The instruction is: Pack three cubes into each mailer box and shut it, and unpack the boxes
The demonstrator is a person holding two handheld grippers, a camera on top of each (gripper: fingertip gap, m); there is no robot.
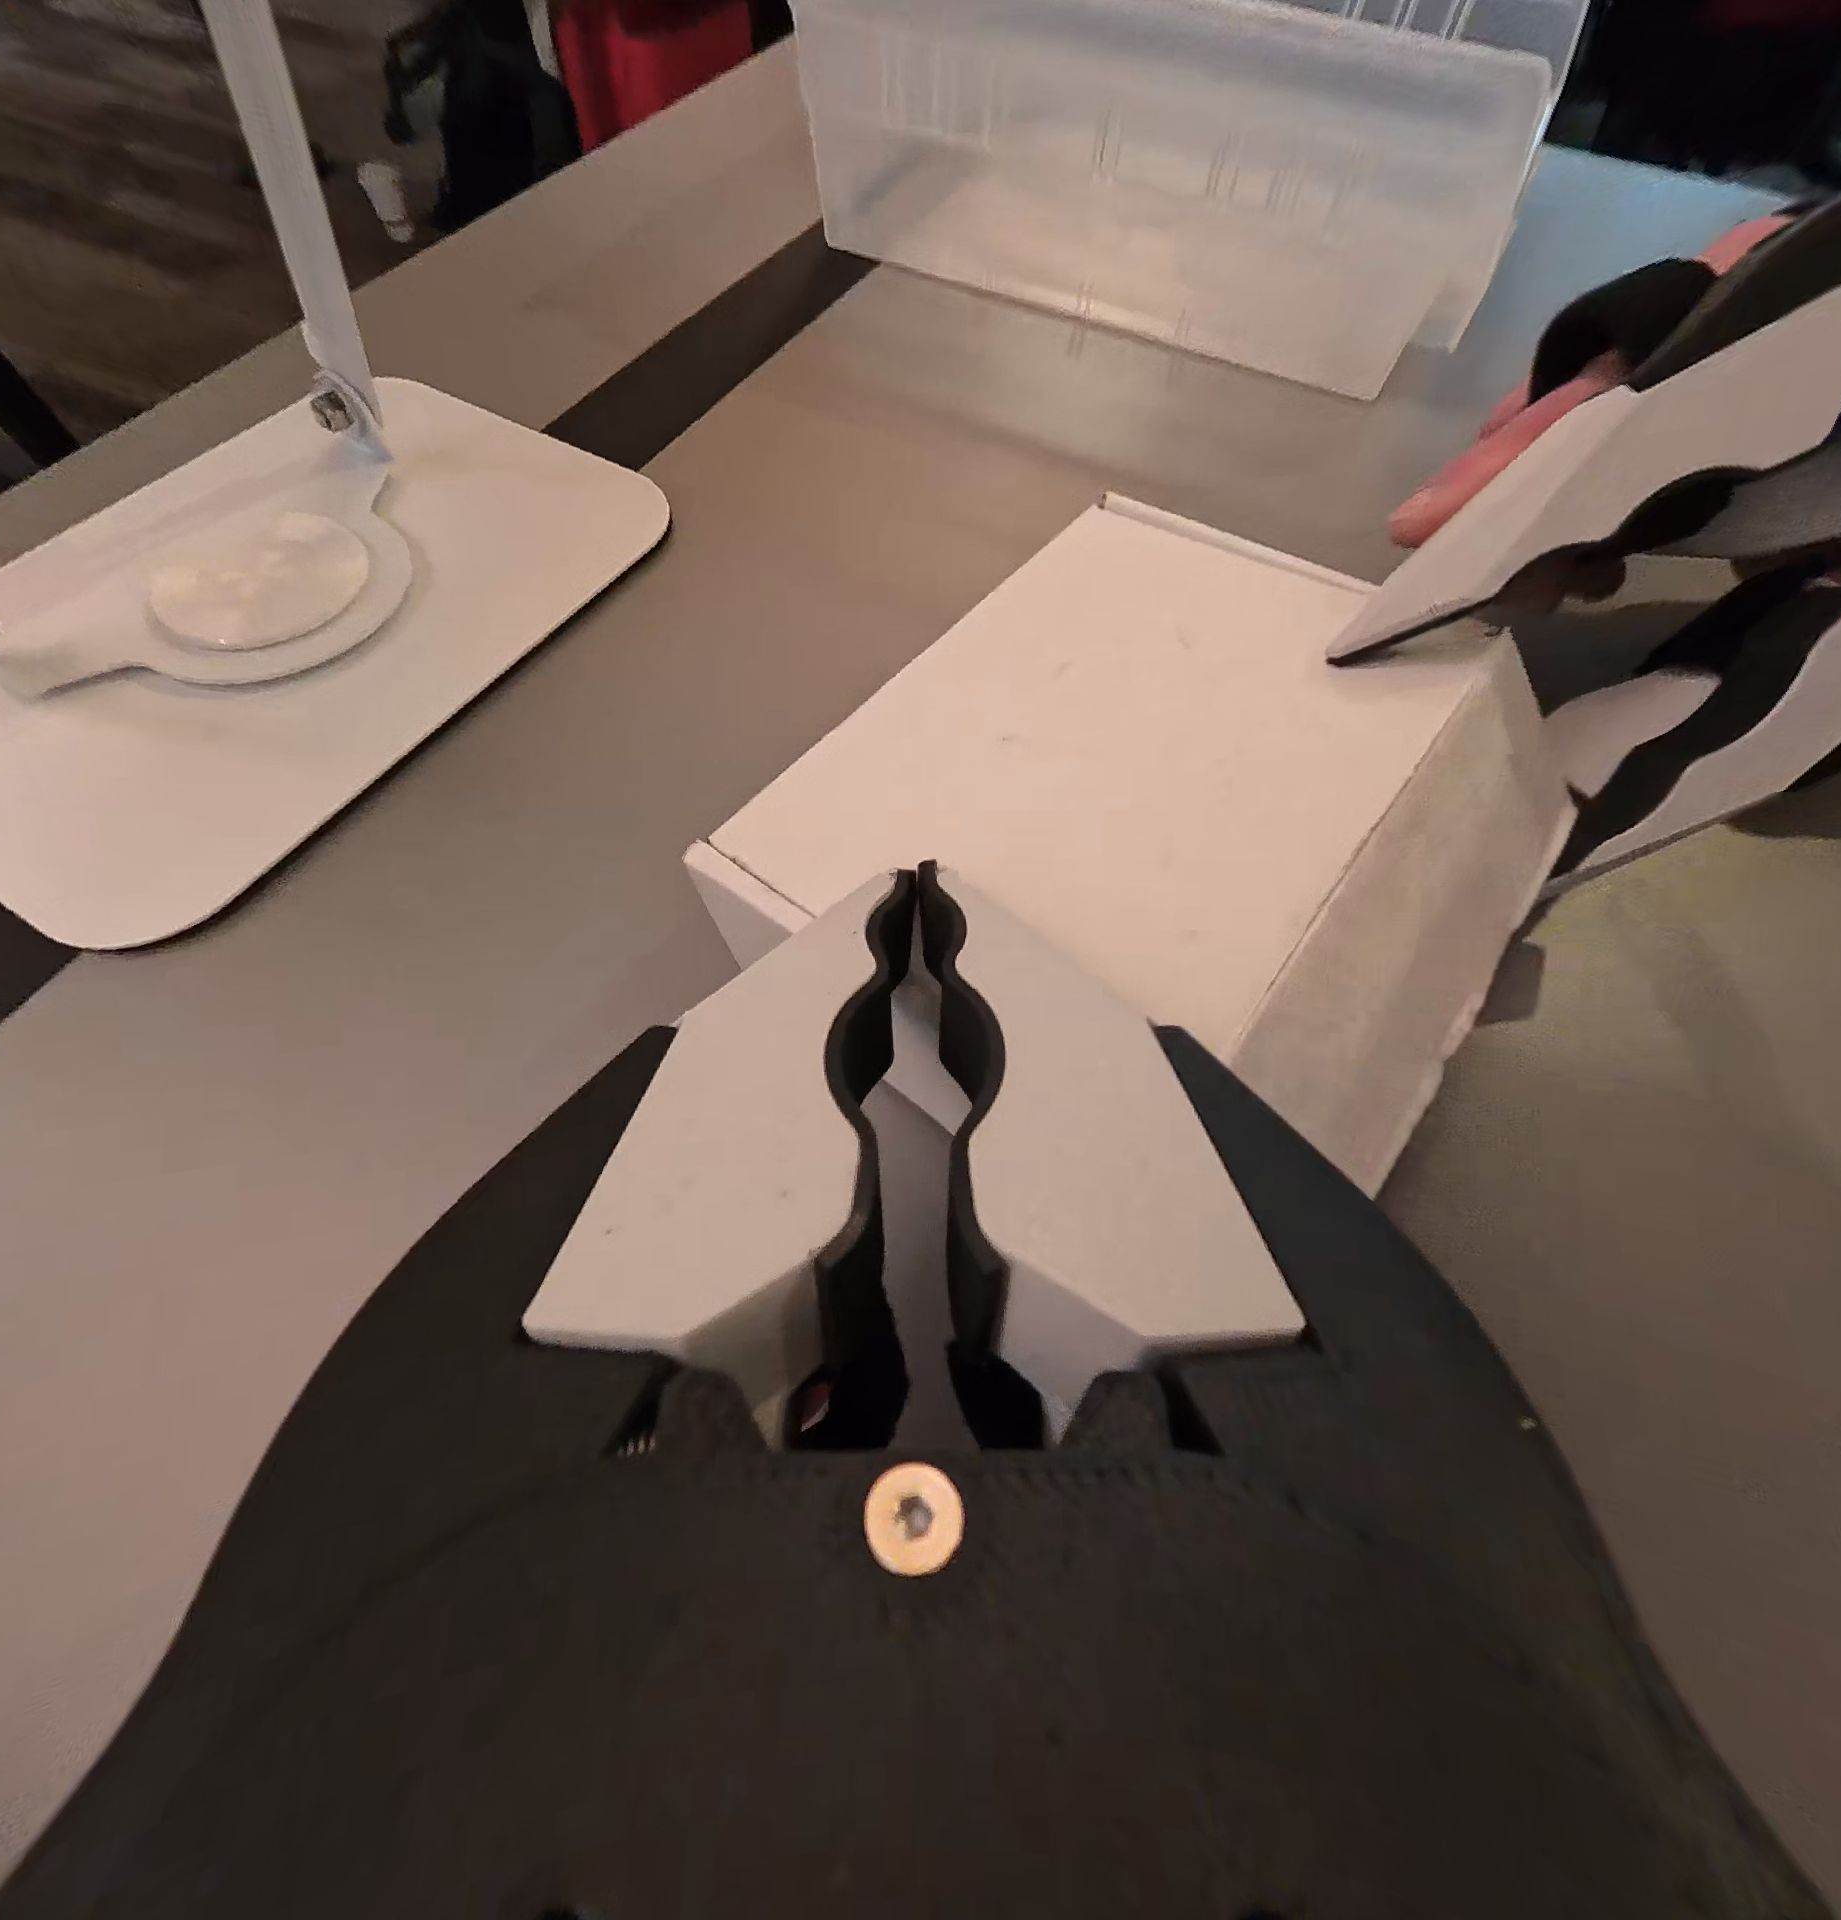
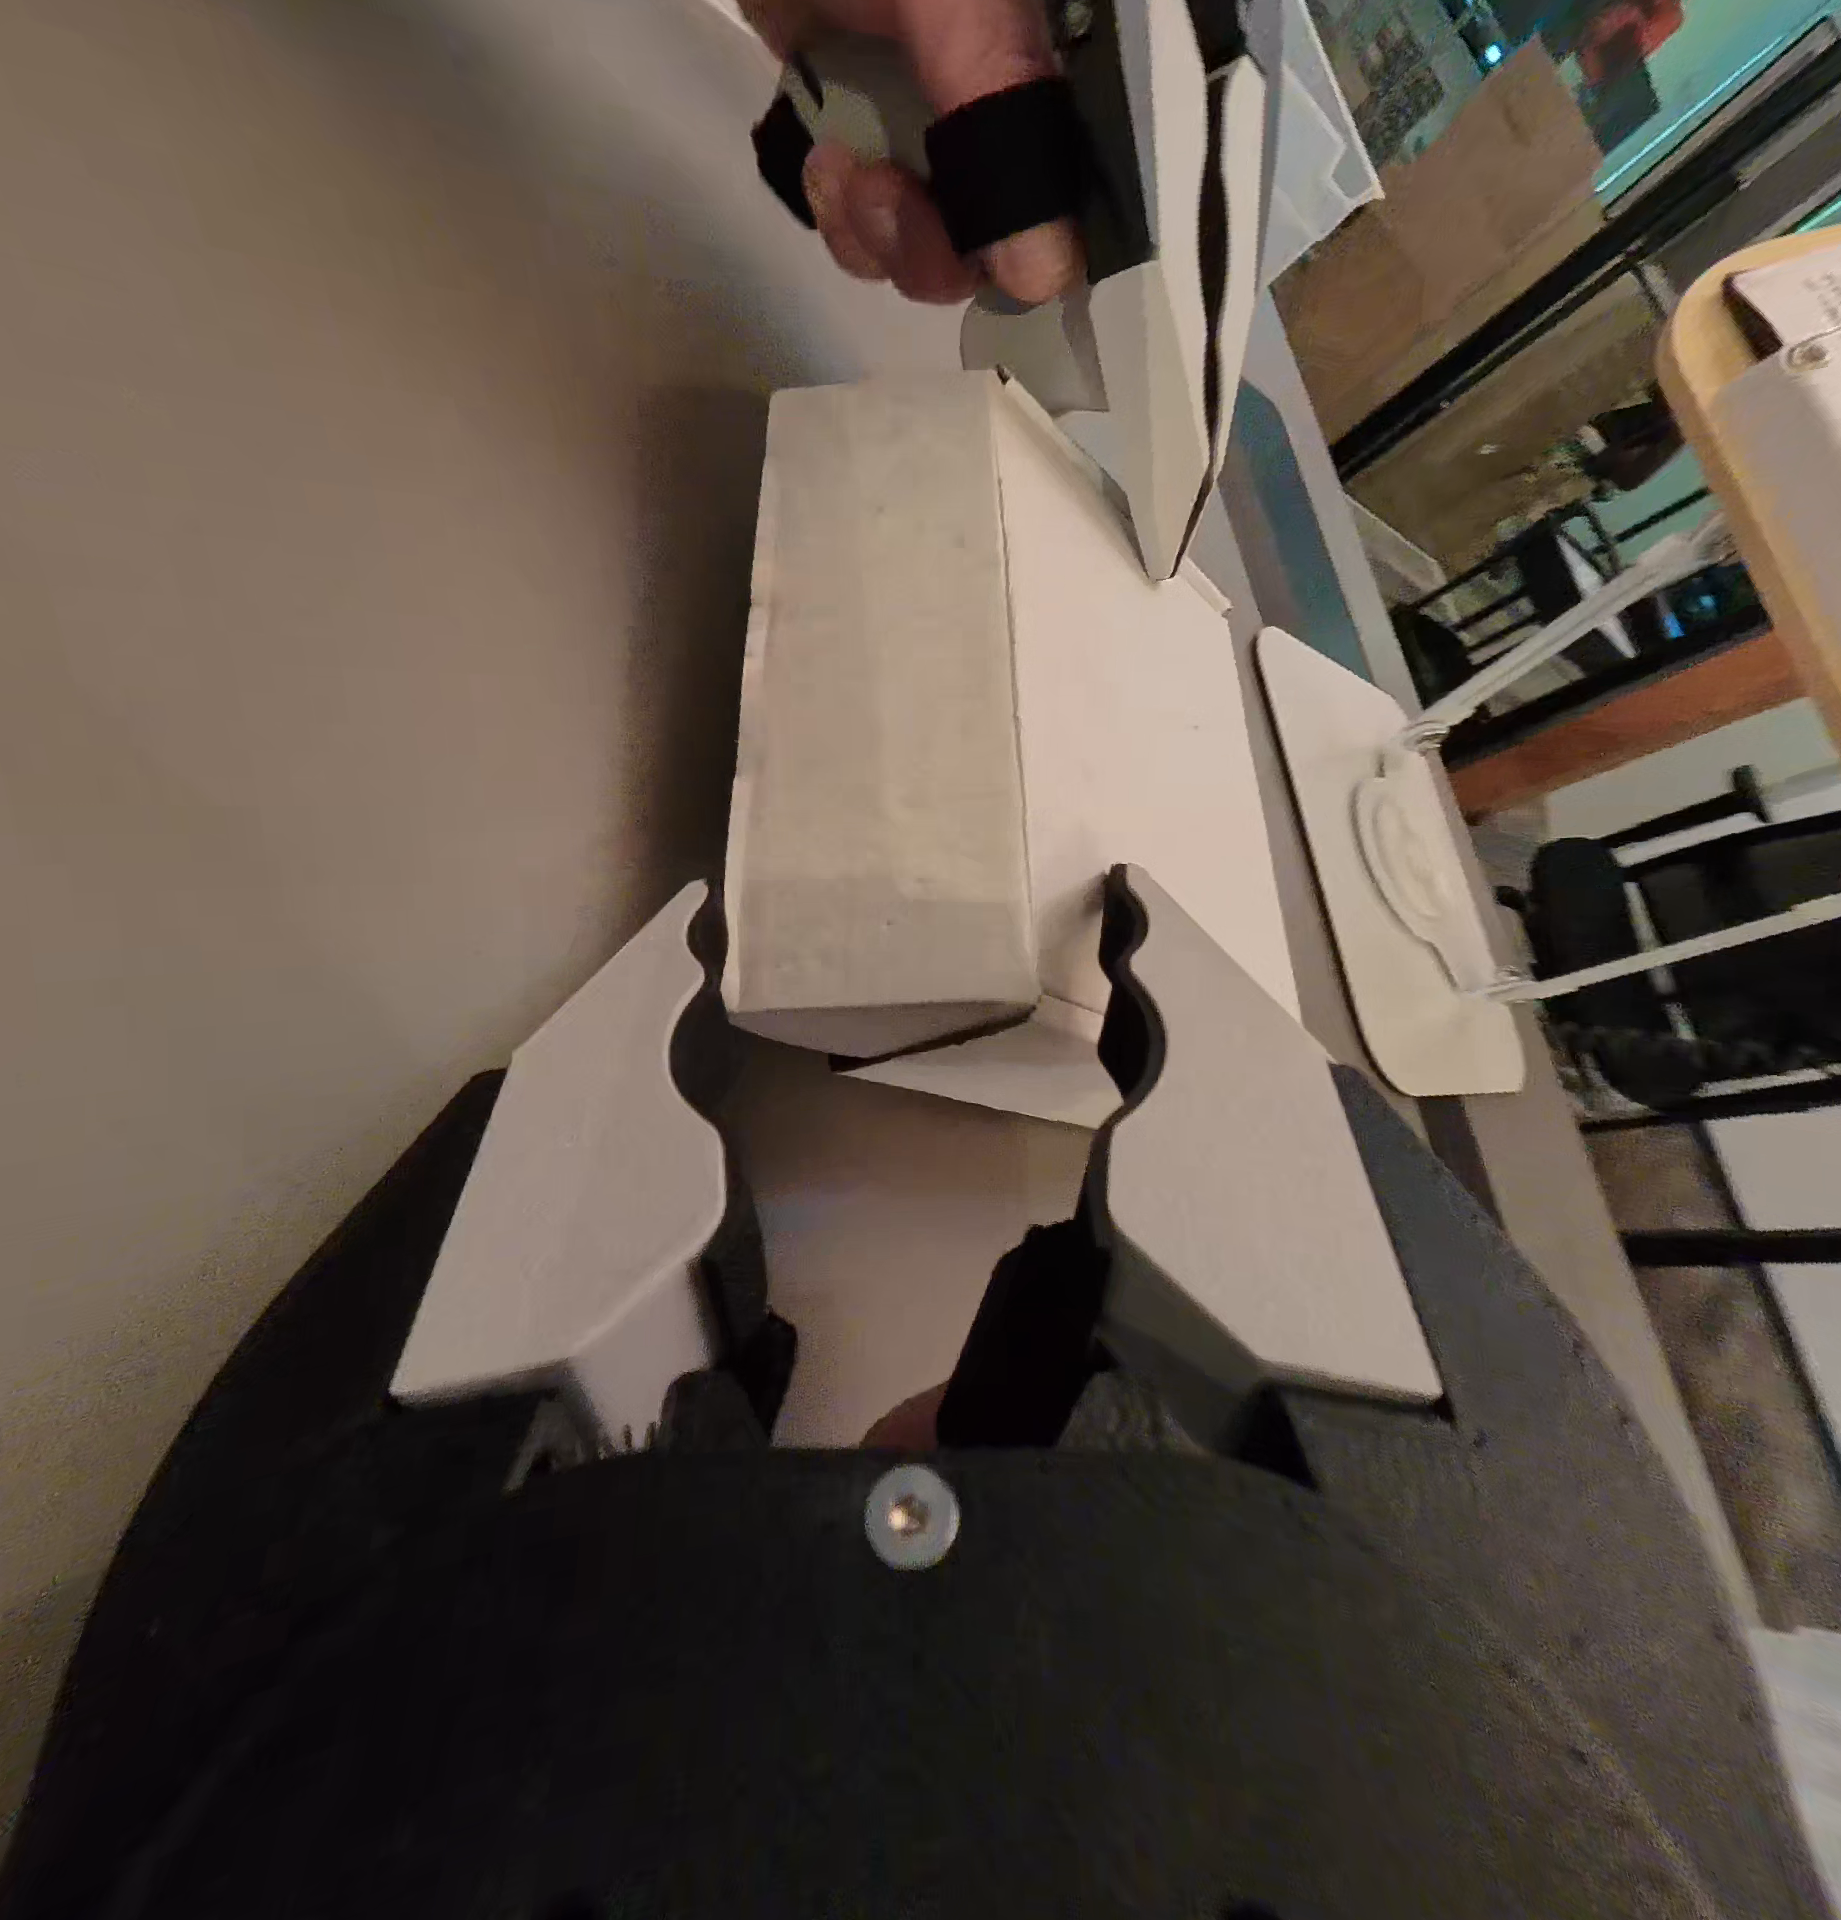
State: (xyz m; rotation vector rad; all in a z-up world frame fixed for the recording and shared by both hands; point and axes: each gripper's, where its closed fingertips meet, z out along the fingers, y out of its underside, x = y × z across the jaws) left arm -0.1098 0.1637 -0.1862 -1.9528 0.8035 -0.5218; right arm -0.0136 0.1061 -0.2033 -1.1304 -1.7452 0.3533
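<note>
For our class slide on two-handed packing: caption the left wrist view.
Shut left gripper rests at one end of a closed white box; open right gripper straddles the other.

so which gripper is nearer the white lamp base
Left. The left gripper sits at the mailer box end beside the lamp base; the right gripper works the far end.
</note>
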